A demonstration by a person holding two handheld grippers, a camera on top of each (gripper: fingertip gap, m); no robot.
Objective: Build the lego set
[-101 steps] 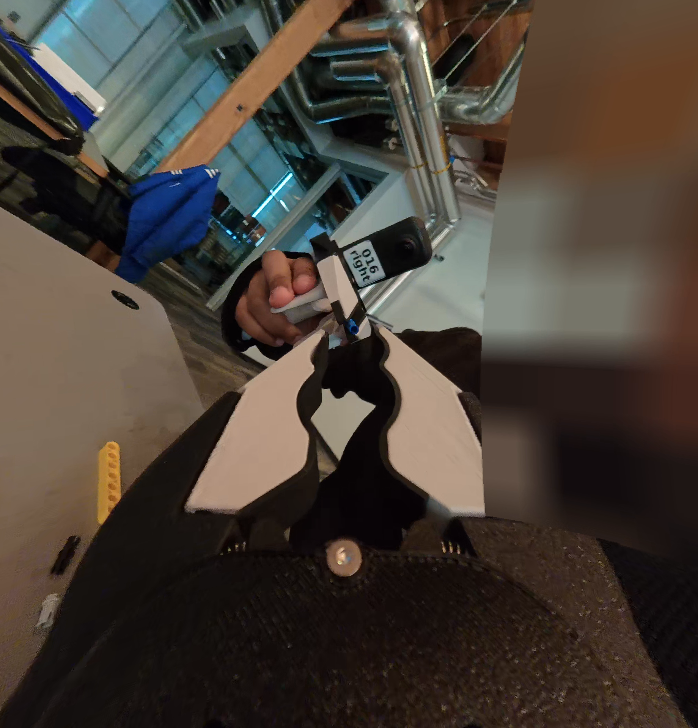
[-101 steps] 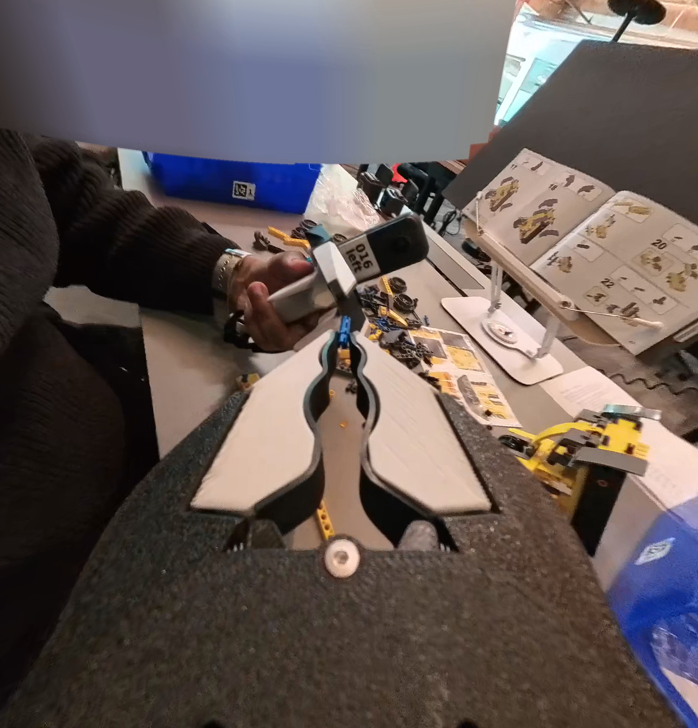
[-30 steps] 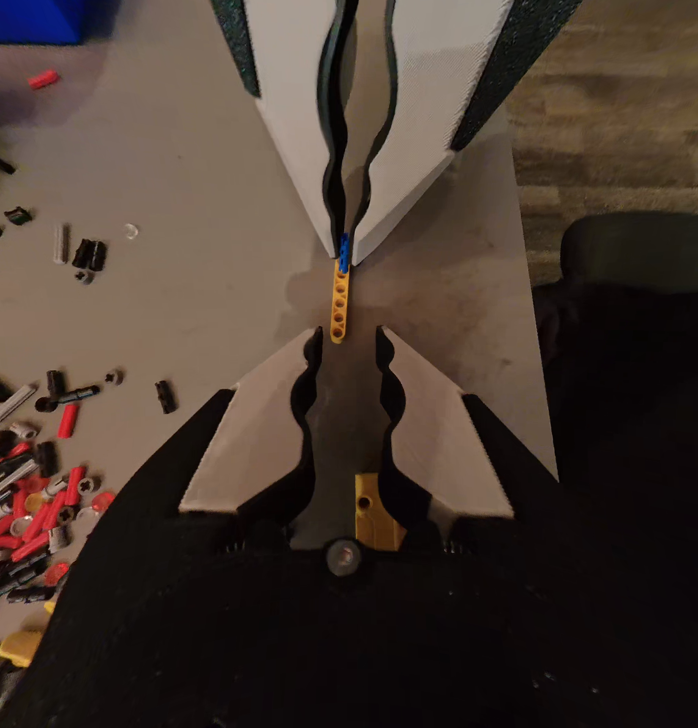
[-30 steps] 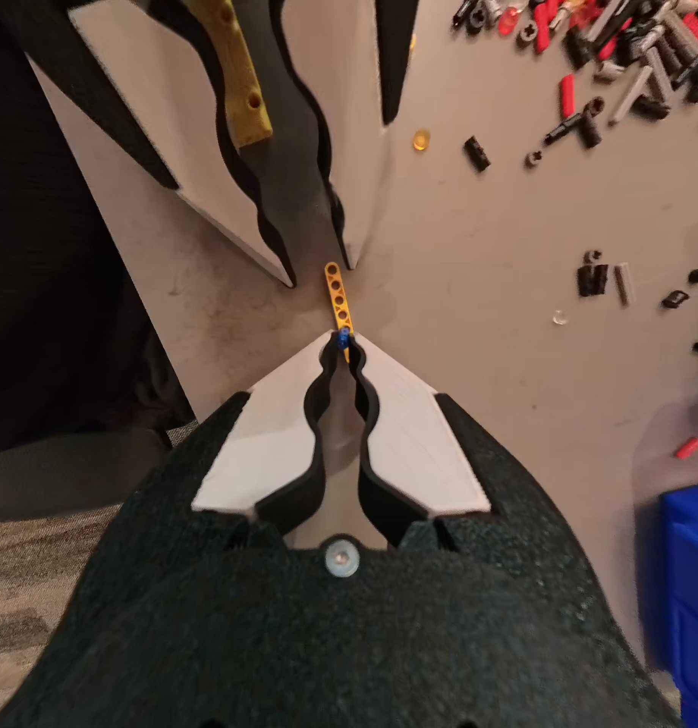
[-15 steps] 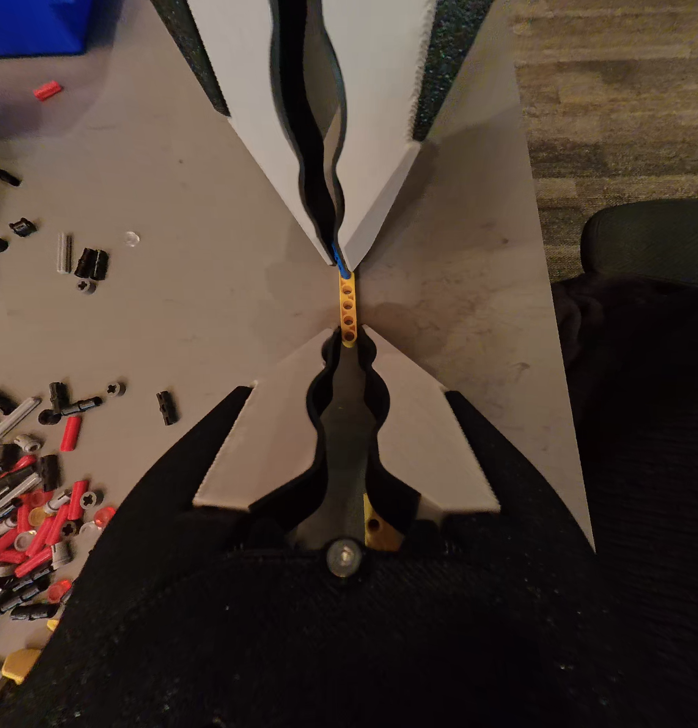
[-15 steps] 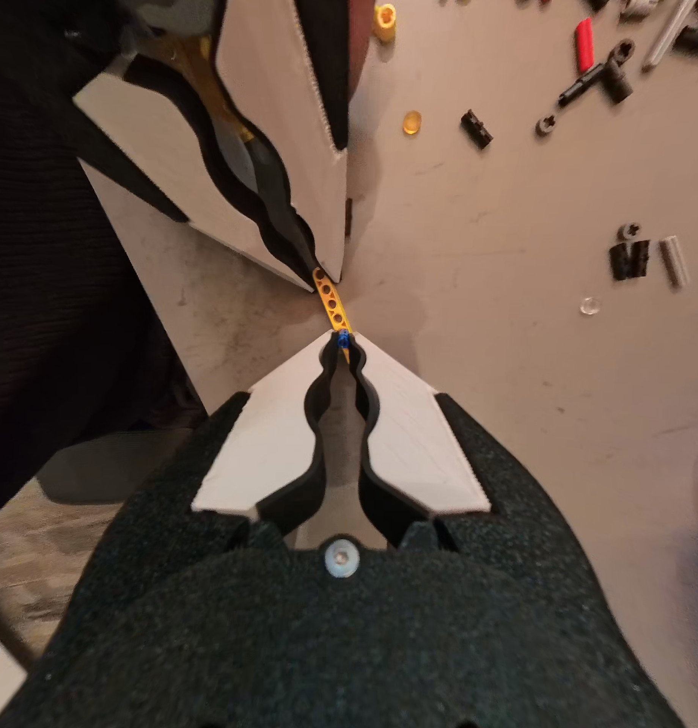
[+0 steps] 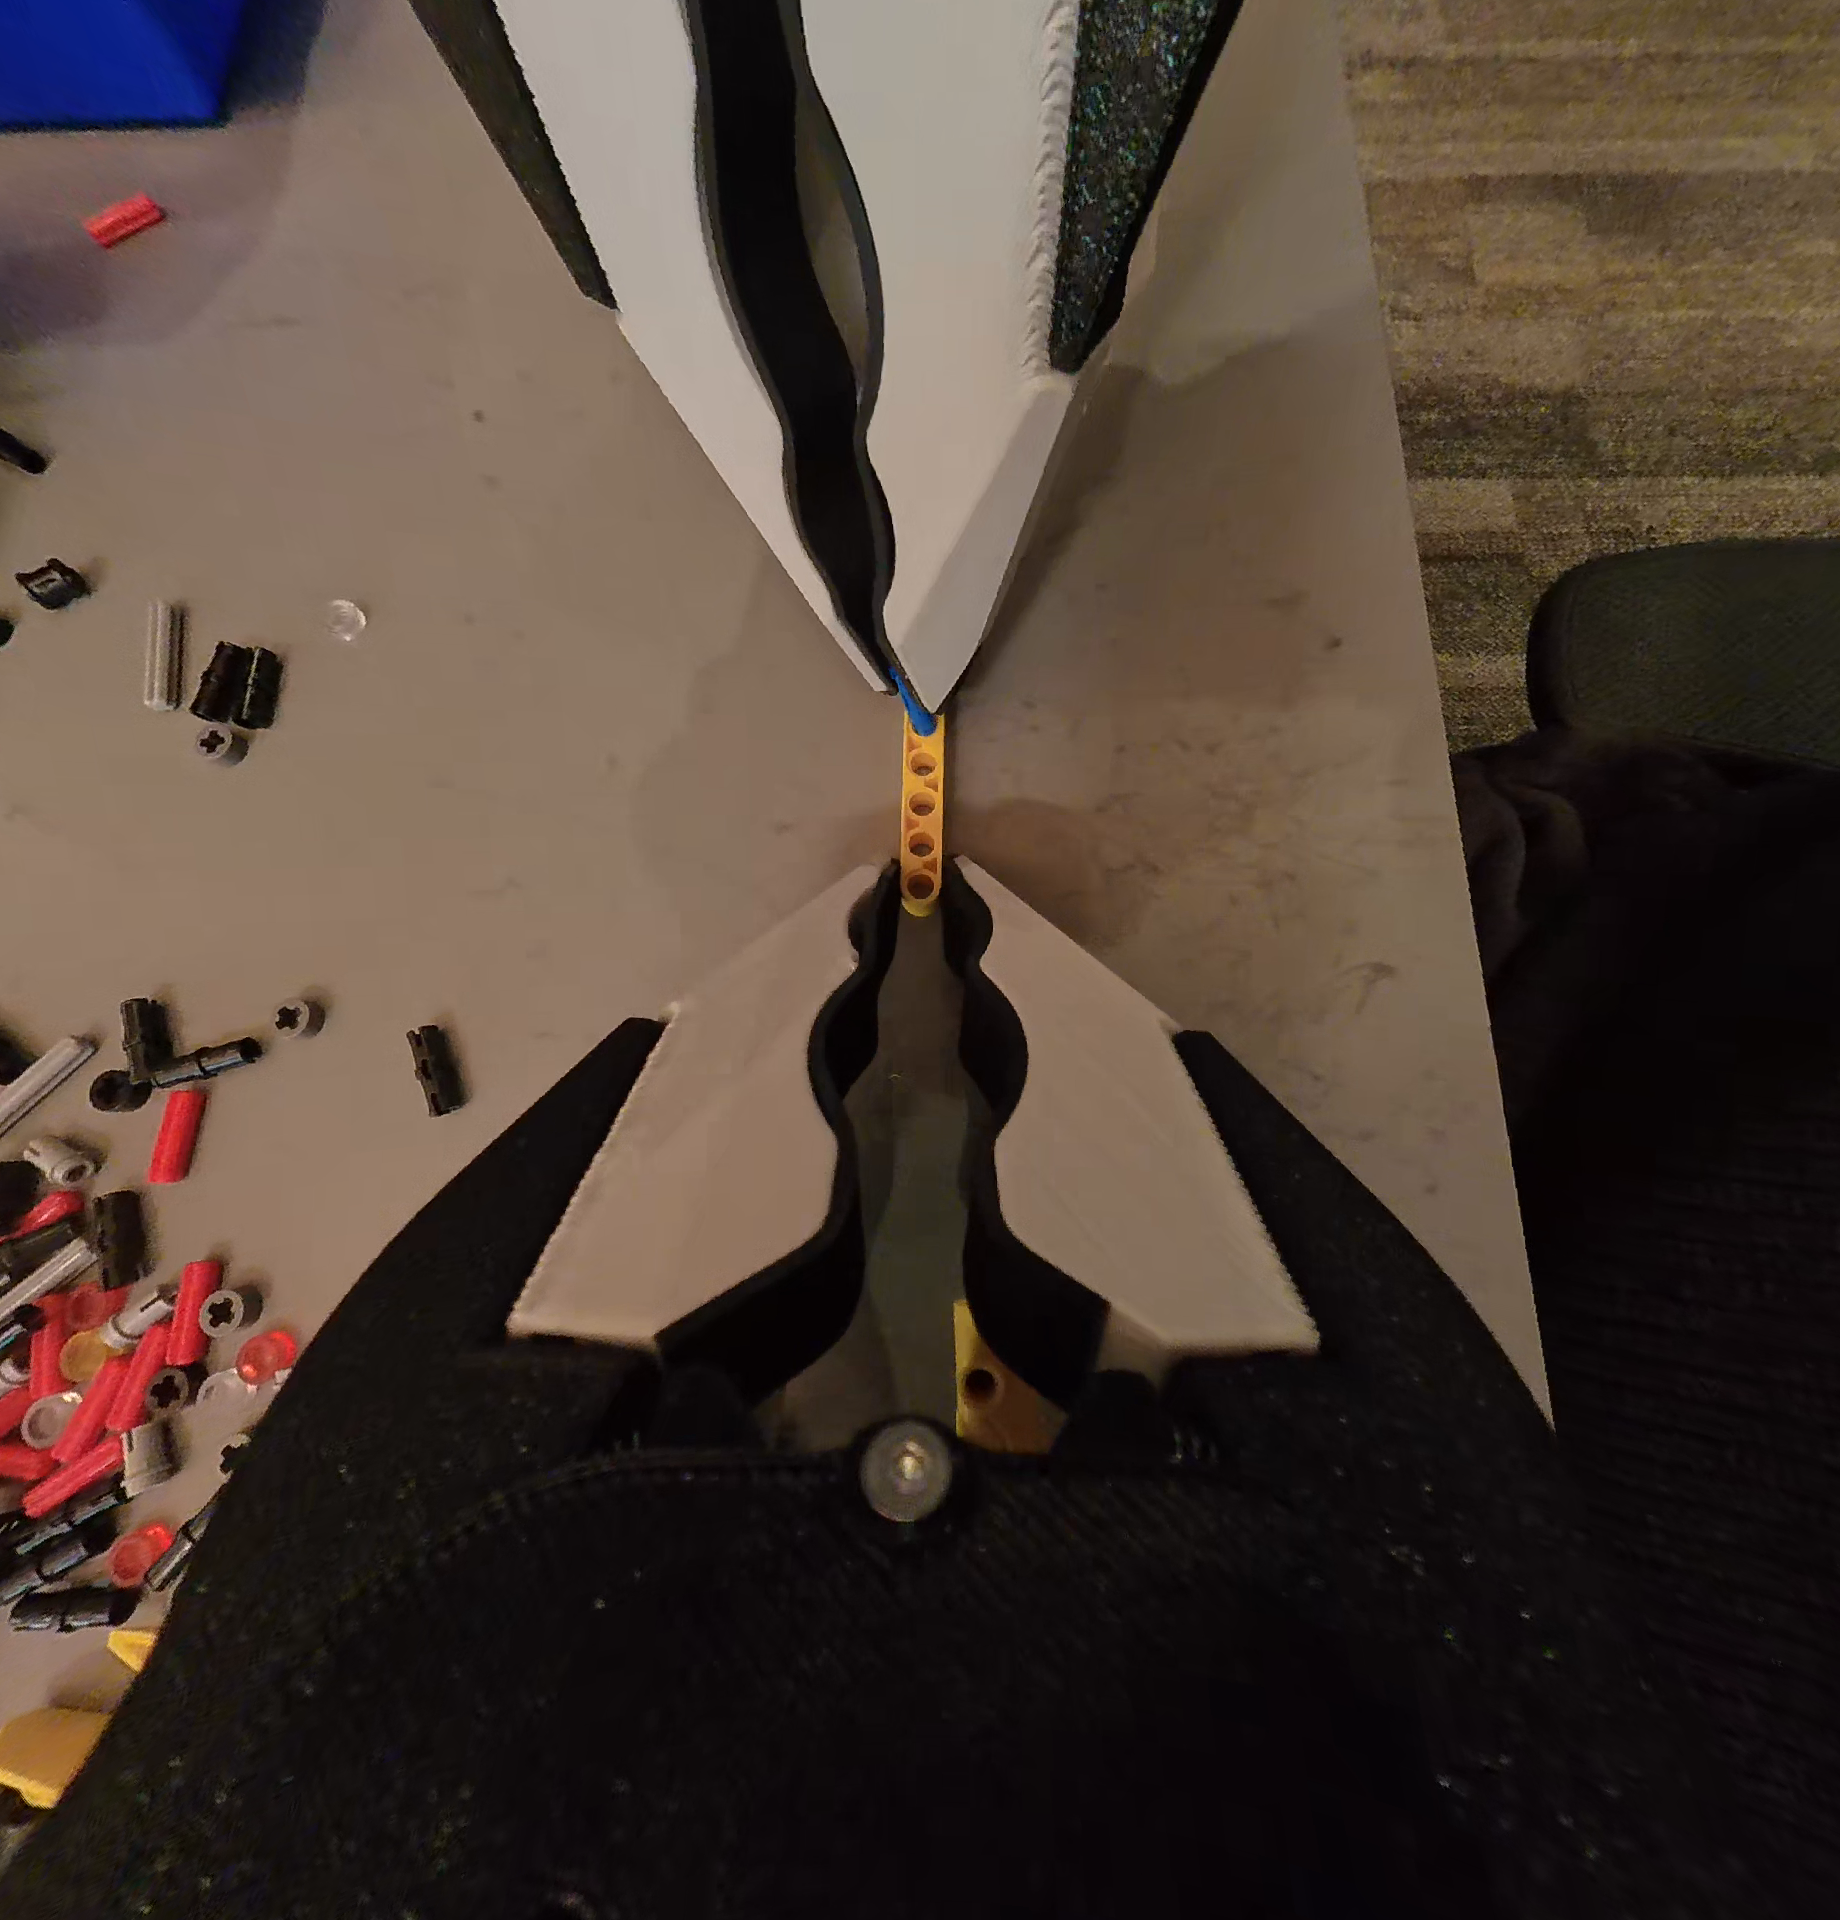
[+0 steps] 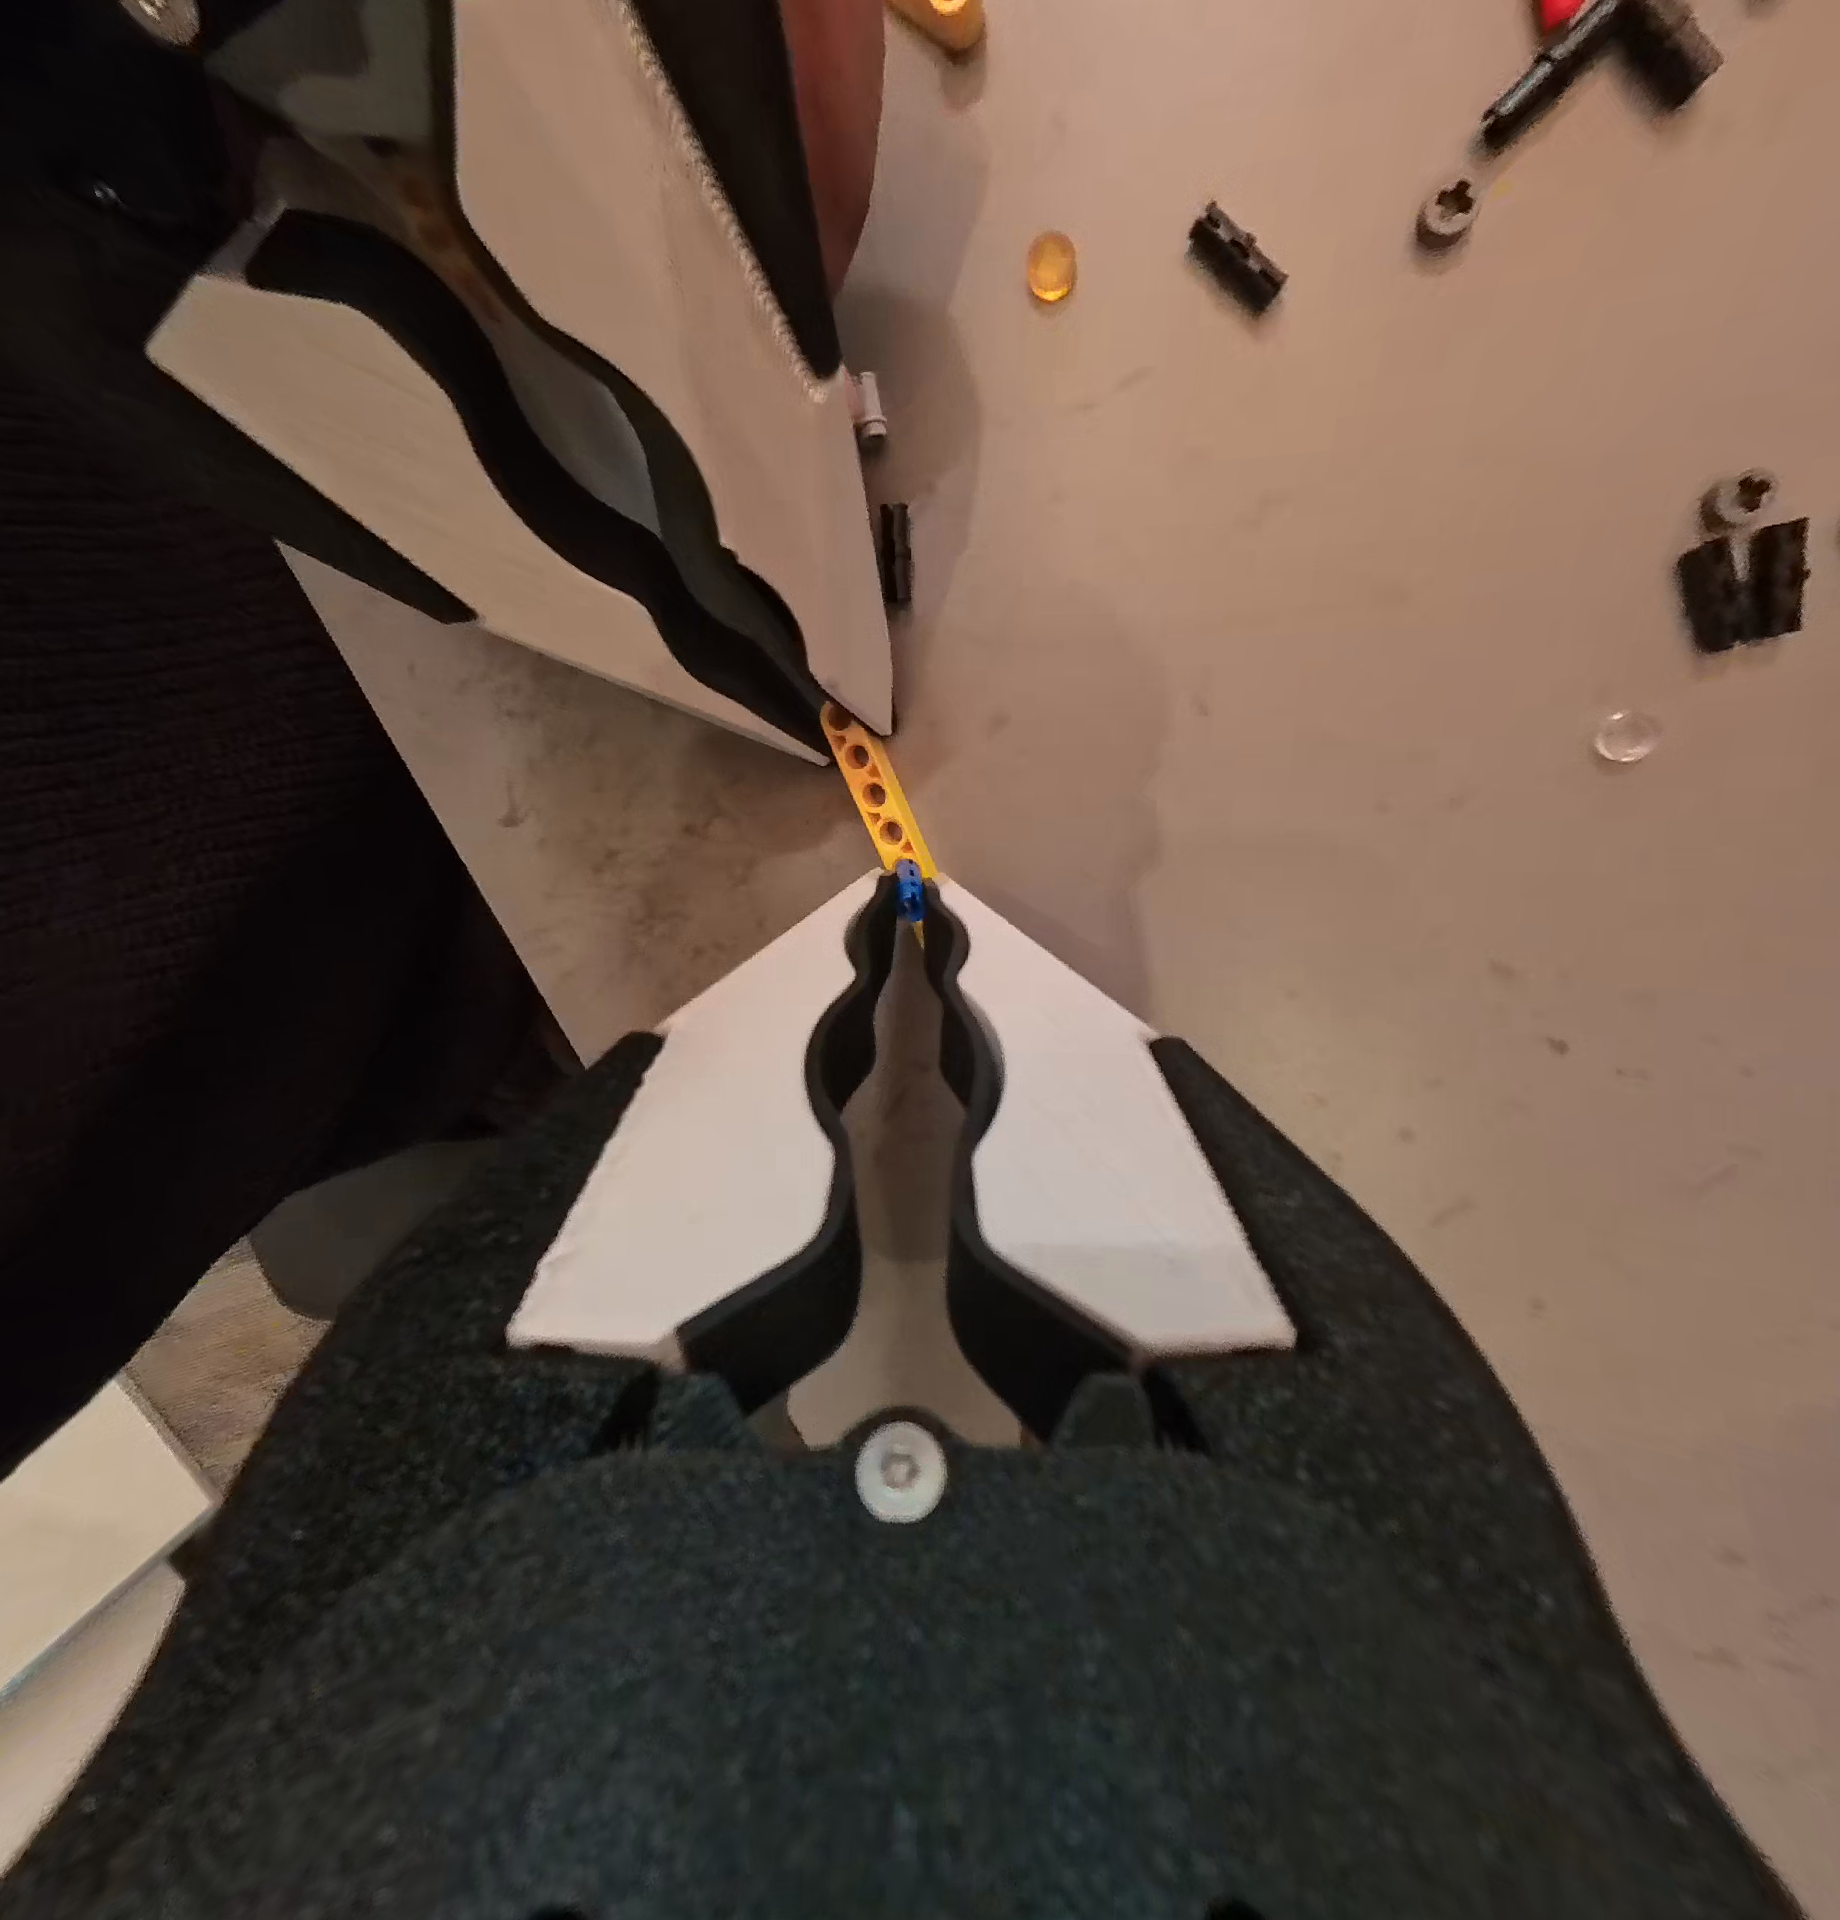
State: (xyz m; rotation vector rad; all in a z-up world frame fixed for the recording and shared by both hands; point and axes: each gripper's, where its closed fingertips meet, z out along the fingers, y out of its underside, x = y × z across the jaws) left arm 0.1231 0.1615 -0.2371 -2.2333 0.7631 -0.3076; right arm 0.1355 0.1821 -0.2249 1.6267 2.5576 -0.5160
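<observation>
The two grippers meet tip to tip low over the bare near corner of the grey table (image 7: 1155, 935). The left gripper (image 7: 921, 896) pinches one end of a thin yellow beam (image 7: 921, 805) with a row of holes, its fingers pressed in on that end. The right gripper (image 8: 908, 902) comes in from the far side, its fingers squeezed on a small blue pin (image 8: 908, 900), and the pin's tip sits right at the beam's other end. From the left wrist view the blue pin (image 7: 916, 698) just touches the last hole; whether it has gone in at all I cannot tell.

So the step in hand looks like pushing the pin into the end hole of the beam. I judge the next move calls for a straight, steady push along the pin's own line while the left side keeps the beam from twisting, since it is gripped at one end only and could swing.

A heap of red, grey and black loose pieces (image 7: 74, 1351) lies off to the left, and a blue bin (image 7: 85, 62) stands at the far left corner.
</observation>
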